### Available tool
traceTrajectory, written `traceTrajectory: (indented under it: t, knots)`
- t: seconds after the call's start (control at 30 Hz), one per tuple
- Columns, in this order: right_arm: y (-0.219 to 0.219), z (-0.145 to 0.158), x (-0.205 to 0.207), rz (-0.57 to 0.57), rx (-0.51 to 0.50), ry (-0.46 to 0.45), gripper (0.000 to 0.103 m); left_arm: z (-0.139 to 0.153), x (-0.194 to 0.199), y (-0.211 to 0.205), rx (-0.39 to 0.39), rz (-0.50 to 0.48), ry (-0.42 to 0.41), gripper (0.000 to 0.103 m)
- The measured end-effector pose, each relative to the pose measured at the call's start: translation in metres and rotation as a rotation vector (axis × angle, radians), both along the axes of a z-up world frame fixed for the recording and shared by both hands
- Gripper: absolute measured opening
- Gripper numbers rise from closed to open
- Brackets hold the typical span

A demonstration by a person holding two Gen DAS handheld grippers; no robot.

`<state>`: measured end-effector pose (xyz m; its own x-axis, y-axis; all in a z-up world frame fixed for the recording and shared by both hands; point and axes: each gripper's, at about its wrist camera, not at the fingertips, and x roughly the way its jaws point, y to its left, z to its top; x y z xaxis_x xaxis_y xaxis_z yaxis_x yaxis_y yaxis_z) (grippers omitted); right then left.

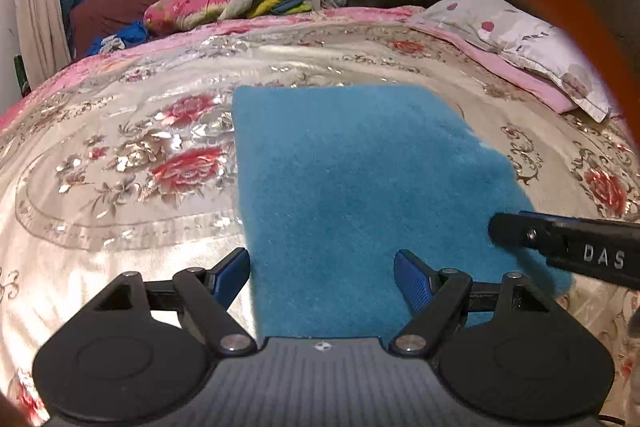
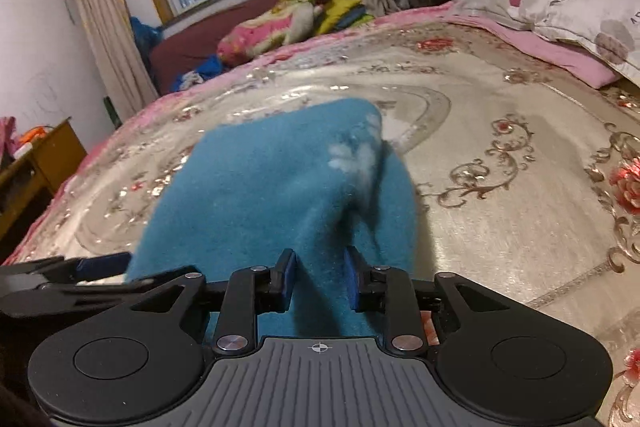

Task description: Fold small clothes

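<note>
- I am working two handheld grippers over a bed covered by a shiny floral bedspread (image 1: 120, 187).
- The task's thing, a small blue fleece garment (image 1: 360, 187), lies in the centre of the left wrist view, mostly flat, its far edge straight and its lower right side near the other tool.
- My left gripper (image 1: 322, 273) sits at the bottom centre of its view with jaws wide apart; its left finger is over bare bedspread at the garment's left edge, its right finger over the blue cloth, gripping nothing.
- My right gripper (image 2: 322, 277) sits at the bottom centre of its own view with jaws narrow and clamped on a raised ridge of the blue fleece, which runs up from between the pads.
- In the right wrist view a white pattern shows on the lifted cloth near the upper middle.
- Both tools tilt downward toward the bed; the right one enters the left view from the lower right edge.
- To do this step well, I judge the right grip should carry its edge evenly across, keeping the fabric taut, while the left pins or takes the near left edge so the layer underneath does not drag.
- A pillow (image 1: 540, 43) lies at the upper right, well apart.
</note>
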<state>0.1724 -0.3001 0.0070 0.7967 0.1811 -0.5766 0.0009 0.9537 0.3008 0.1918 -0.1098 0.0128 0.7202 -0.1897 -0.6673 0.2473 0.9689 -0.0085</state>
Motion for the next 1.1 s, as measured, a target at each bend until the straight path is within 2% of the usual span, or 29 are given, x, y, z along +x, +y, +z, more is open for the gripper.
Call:
traceTrajectory:
  t: [0.37,0.57,0.83,1.1]
  knots:
    - [-0.003,0.006,-0.026,-0.018,-0.021,0.0,0.026,0.002,-0.012,0.0,-0.012,0.005,0.015,0.084]
    - [0.001,0.009,-0.031,-0.02,-0.069,0.017,0.027,0.004,-0.019,0.003,-0.033,0.012,0.03,0.084]
    - [-0.001,0.008,-0.04,-0.041,-0.09,0.058,0.031,0.004,-0.031,0.006,-0.041,0.013,0.043,0.084]
    - [0.005,0.008,-0.056,-0.031,-0.113,0.081,0.04,0.002,-0.047,0.01,-0.057,0.013,0.061,0.085]
